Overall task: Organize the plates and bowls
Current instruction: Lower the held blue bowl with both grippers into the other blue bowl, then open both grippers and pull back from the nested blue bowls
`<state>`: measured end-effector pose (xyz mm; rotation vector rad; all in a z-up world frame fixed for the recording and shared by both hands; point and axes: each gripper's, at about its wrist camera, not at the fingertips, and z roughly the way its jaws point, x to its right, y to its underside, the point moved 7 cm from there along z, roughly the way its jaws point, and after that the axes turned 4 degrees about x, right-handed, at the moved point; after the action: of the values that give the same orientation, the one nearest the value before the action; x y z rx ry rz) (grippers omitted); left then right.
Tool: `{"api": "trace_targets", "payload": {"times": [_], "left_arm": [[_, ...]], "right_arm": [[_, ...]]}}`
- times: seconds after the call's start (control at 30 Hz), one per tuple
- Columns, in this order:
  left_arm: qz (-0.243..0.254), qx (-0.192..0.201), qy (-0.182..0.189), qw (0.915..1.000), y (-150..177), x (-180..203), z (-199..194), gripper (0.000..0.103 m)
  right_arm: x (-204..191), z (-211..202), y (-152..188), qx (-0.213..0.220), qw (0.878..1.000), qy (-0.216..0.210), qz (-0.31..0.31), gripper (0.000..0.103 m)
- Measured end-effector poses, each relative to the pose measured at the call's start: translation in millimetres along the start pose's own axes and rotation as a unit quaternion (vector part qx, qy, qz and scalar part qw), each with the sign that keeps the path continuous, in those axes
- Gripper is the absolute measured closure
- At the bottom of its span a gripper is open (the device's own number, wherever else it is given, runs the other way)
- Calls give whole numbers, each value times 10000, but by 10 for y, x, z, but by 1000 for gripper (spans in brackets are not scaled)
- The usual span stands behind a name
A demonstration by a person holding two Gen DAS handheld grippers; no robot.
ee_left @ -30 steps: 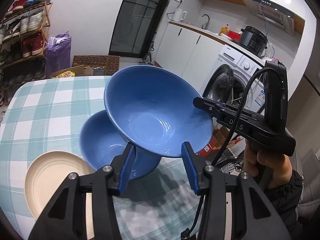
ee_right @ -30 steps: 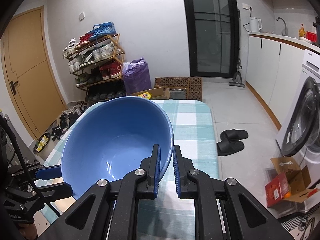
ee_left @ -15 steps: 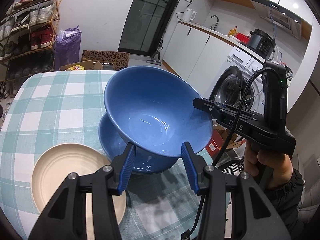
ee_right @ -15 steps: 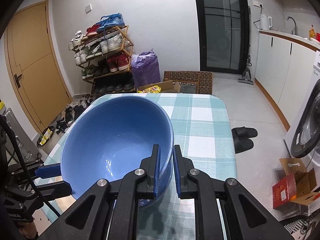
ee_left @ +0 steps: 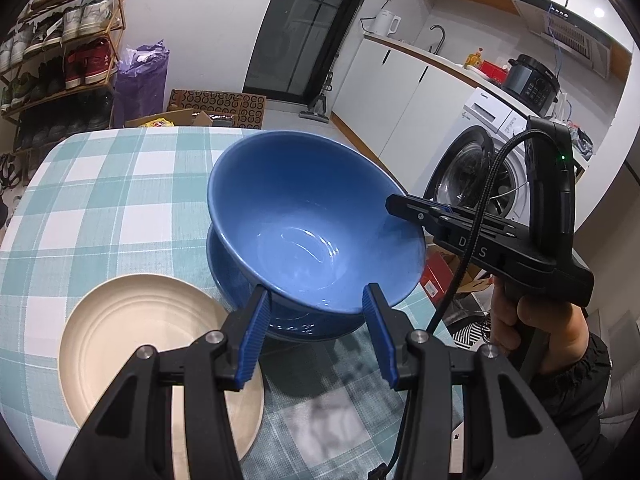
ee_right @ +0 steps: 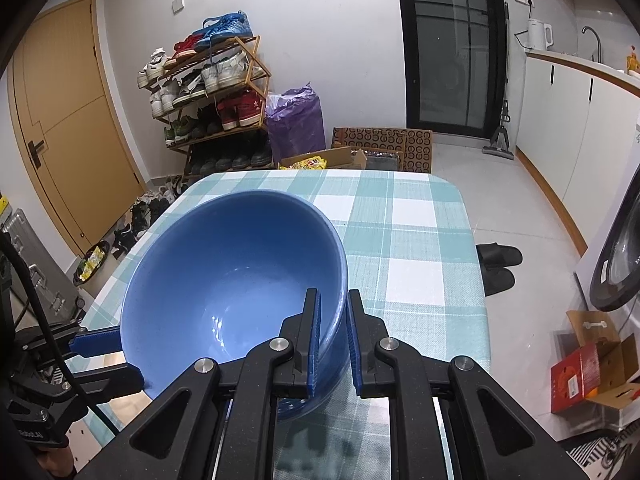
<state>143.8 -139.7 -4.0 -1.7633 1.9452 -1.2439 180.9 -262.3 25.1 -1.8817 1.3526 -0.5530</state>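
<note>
Lowered upper bowl (ee_left: 304, 232), lower bowl (ee_left: 240, 280) mostly hidden

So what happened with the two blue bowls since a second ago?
The top blue bowl, pinched at its rim by the right tongs, came down over the lower blue bowl and now sits nearly nested in it, still tilted. Nothing was let go. The left tongs stayed open and the cream plate stayed on the checked table.
</note>
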Motion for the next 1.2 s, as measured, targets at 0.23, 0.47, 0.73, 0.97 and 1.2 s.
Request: {"api": "trace_targets", "payload": {"times": [0.23, 0.47, 0.73, 0.97, 1.2], "left_arm": [[22, -92, -18, 10000, 45, -11, 79, 57], [35, -197, -46, 9998, 85, -24, 149, 57], [66, -282, -105, 9995, 124, -38, 209, 57], [122, -359, -186, 9991, 150, -71, 261, 57], [179, -438, -249, 9986, 176, -102, 308, 56]], "right_arm": [[42, 81, 50, -93, 10000, 2, 28, 91], [84, 150, 129, -167, 9998, 18, 54, 91], [83, 229, 190, -270, 9996, 84, 3, 91], [65, 279, 228, -300, 9993, 183, -121, 91], [37, 348, 248, -354, 9986, 280, -279, 91]]}}
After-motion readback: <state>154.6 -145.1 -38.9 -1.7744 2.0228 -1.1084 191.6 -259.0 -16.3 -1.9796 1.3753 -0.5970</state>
